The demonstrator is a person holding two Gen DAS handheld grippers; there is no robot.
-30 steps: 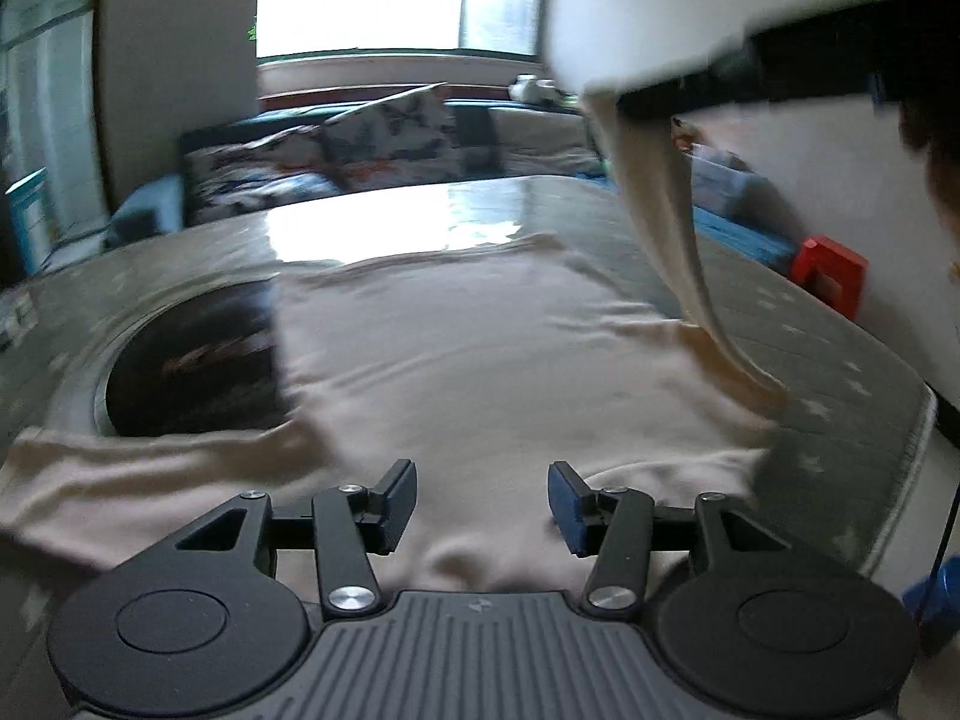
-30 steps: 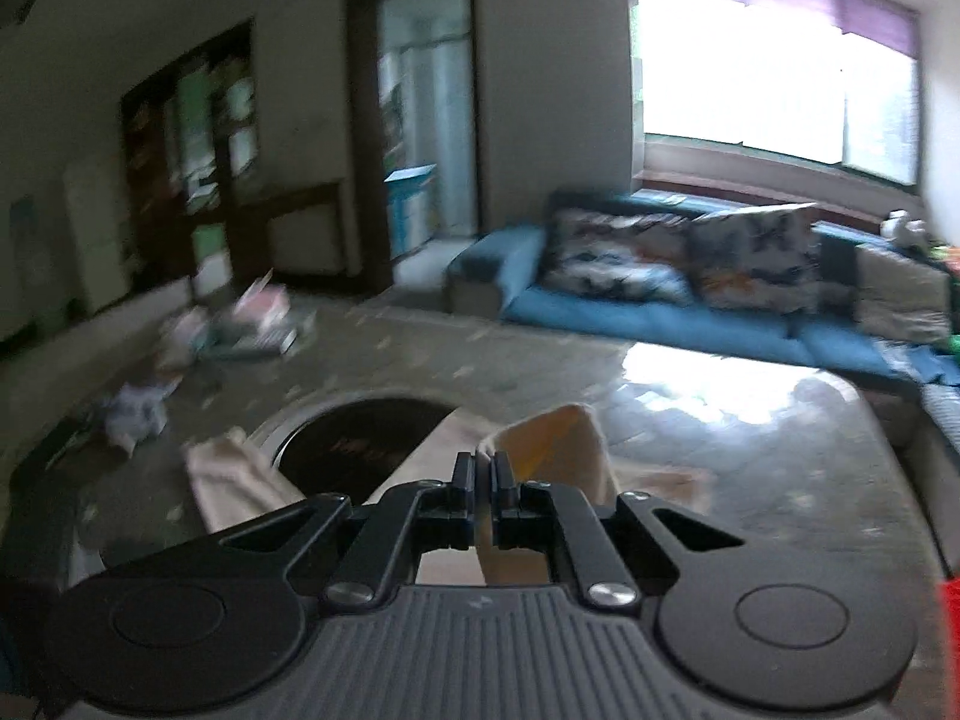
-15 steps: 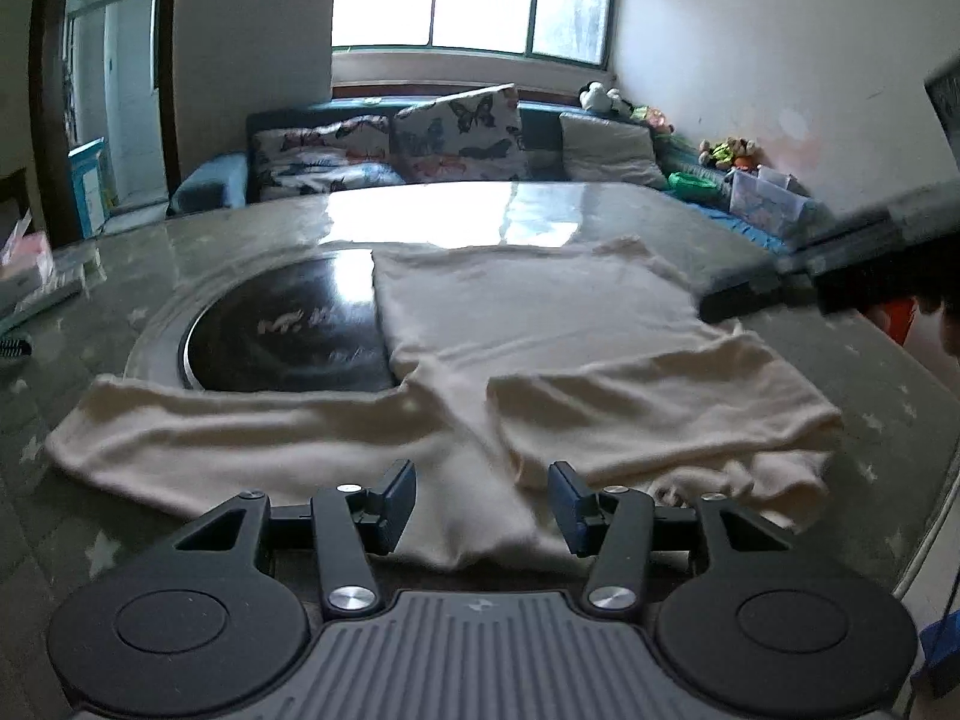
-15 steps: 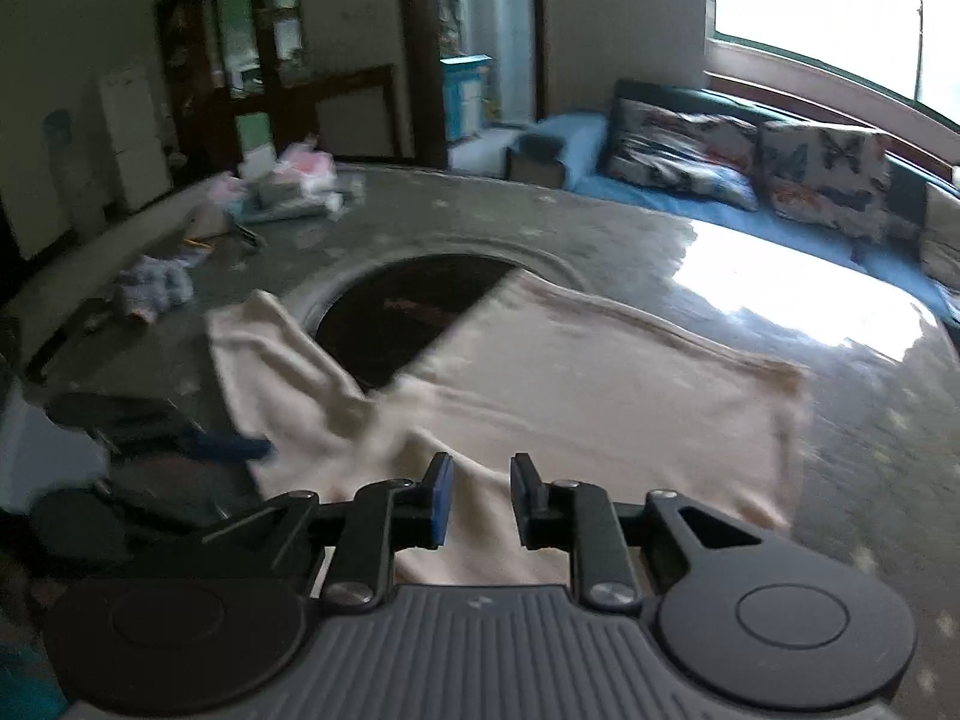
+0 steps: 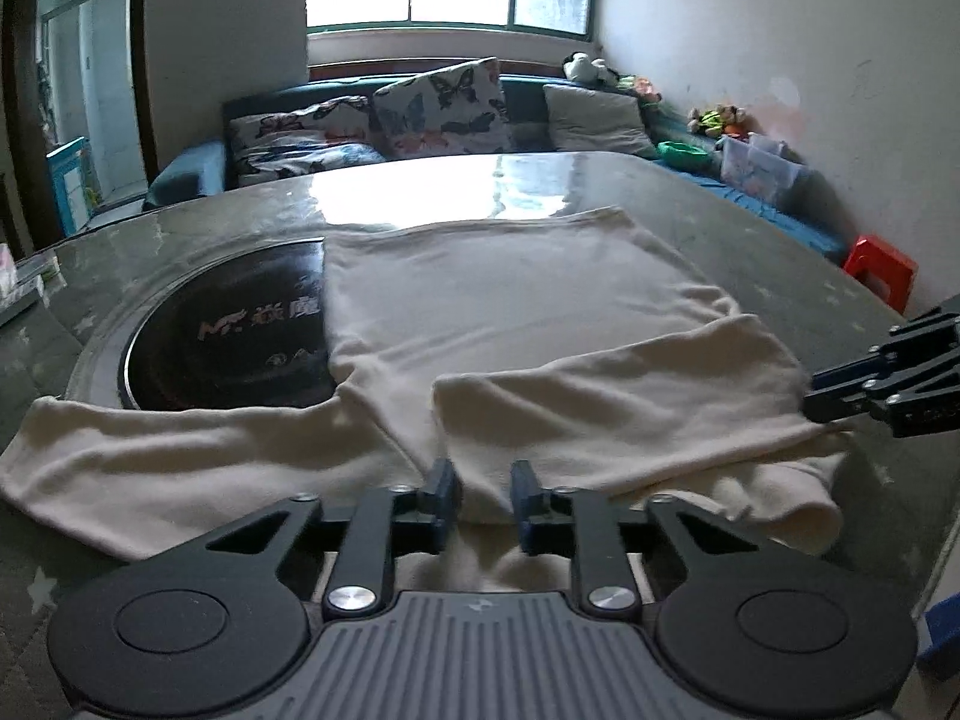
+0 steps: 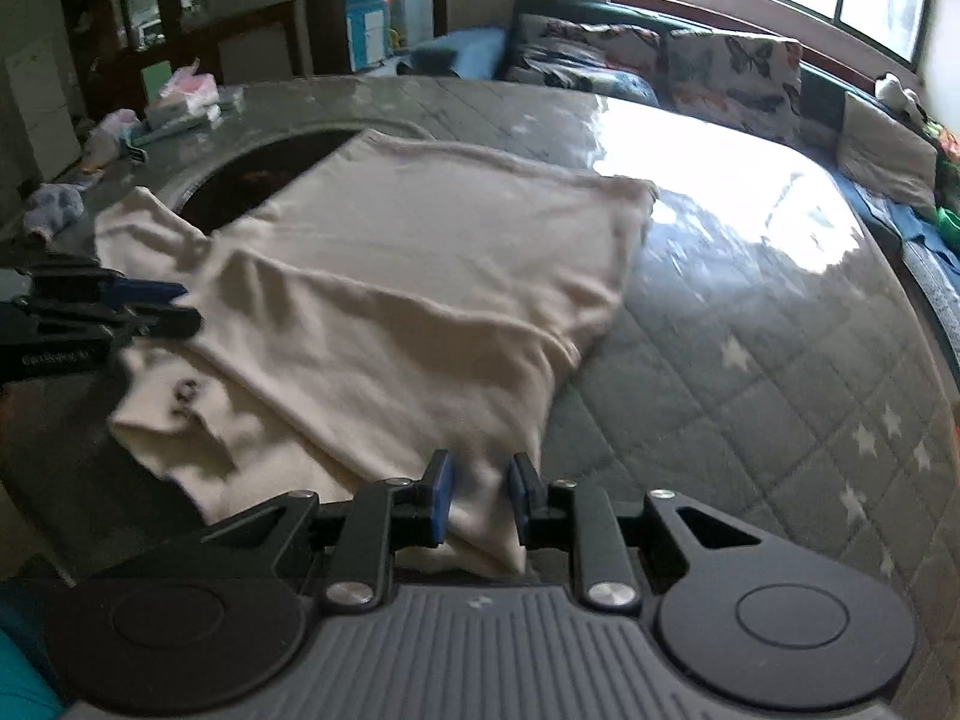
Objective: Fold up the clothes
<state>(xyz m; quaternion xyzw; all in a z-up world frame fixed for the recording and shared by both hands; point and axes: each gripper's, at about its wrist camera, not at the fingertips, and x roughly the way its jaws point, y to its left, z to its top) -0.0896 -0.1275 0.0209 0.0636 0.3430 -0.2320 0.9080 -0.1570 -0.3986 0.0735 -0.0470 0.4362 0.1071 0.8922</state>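
A cream long-sleeved shirt (image 5: 510, 312) lies flat on the table, also seen in the right wrist view (image 6: 420, 276). One sleeve (image 5: 600, 408) is folded across its body; the other sleeve (image 5: 150, 456) stretches out to the left. My left gripper (image 5: 483, 501) sits low at the shirt's near edge. Its jaws are closing, with cloth between them and a gap still showing. My right gripper (image 6: 480, 498) hovers over the shirt's side edge, slightly open with cloth beneath. Each gripper shows in the other's view: right (image 5: 816, 396), left (image 6: 180, 306).
The shirt lies on a grey quilted, glossy table (image 5: 750, 240) with a black round inlay (image 5: 240, 330) partly under the cloth. Small items sit at the table's far corner (image 6: 180, 102). A sofa with cushions (image 5: 438, 108) stands beyond, and a red stool (image 5: 879, 270) to the right.
The right gripper let go of the lifted sleeve, which now lies folded across the shirt, and dropped down to the shirt's edge. The left jaws have narrowed a lot.
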